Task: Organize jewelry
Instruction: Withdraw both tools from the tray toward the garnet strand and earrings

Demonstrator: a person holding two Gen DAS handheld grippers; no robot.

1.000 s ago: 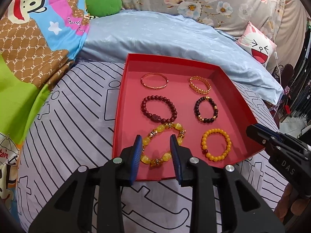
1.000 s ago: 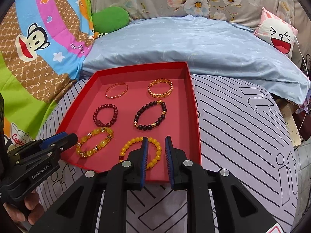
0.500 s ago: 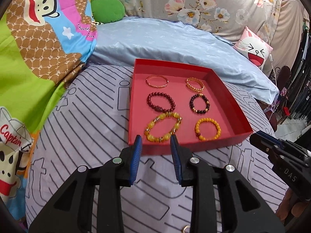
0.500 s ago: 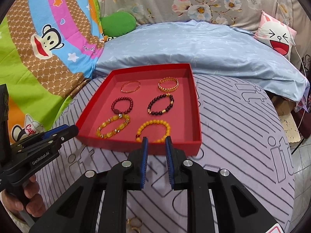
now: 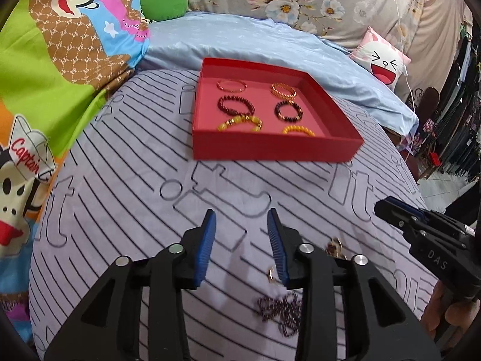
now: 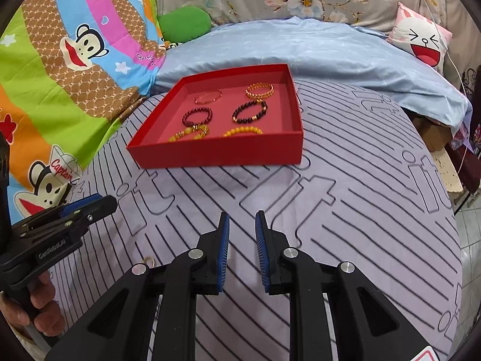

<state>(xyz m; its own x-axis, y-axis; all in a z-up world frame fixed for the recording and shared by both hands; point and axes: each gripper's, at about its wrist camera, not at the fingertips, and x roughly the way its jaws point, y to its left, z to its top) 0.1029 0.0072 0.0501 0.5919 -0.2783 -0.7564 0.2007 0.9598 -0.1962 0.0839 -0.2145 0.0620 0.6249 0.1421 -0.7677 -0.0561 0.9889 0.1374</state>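
A red tray [image 5: 270, 149] [image 6: 216, 152] sits on the striped lilac bedspread and holds several bracelets in two columns: gold bangles at the back, dark bead ones in the middle, yellow bead ones [image 5: 240, 123] in front. My left gripper [image 5: 241, 219] is open and empty, well short of the tray. Just under its right finger lie a small gold ring [image 5: 270, 275], a gold piece [image 5: 333, 246] and a dark beaded chain [image 5: 282, 310]. My right gripper [image 6: 242, 219] is open and empty, also short of the tray. A gold ring [image 6: 148, 261] lies at its left.
A light blue quilt [image 5: 270, 42] lies behind the tray, with a green cushion [image 5: 163, 3] and a white cartoon pillow [image 5: 381, 60] beyond. A colourful cartoon blanket [image 5: 45, 75] covers the left side. The bed drops off at the right toward a tiled floor [image 6: 469, 255].
Both grippers have pulled back from the tray toward the near edge of the bed. The loose rings and dark chain have come into view under the left gripper.
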